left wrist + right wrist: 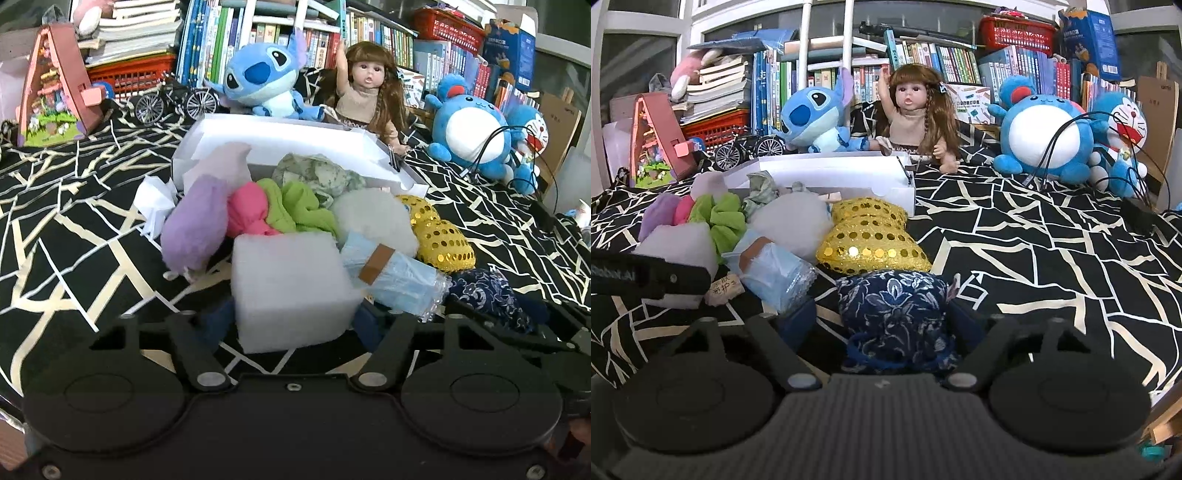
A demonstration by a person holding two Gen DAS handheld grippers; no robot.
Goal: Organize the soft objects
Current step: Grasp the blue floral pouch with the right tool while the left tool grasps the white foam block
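A pile of soft things lies on the black patterned cloth (74,229) in front of a white box (280,140). My left gripper (293,321) is shut on a white foam block (291,284), with a pad against each side. Behind it are a lilac plush (195,229), pink (247,210) and green cloths (299,206), a pack of blue masks (399,273) and a gold sequin pillow (439,236). In the right wrist view a navy floral pouch (894,314) sits between the fingers of my right gripper (881,321). A strip of cloth shows between its left finger and the pouch.
Stitch plush (812,118), a doll (916,118) and two round blue plush toys (1049,136) sit along the back before a bookshelf. A toy house (55,96) and a model bicycle (173,101) stand back left. Black cables (1108,147) trail at the right.
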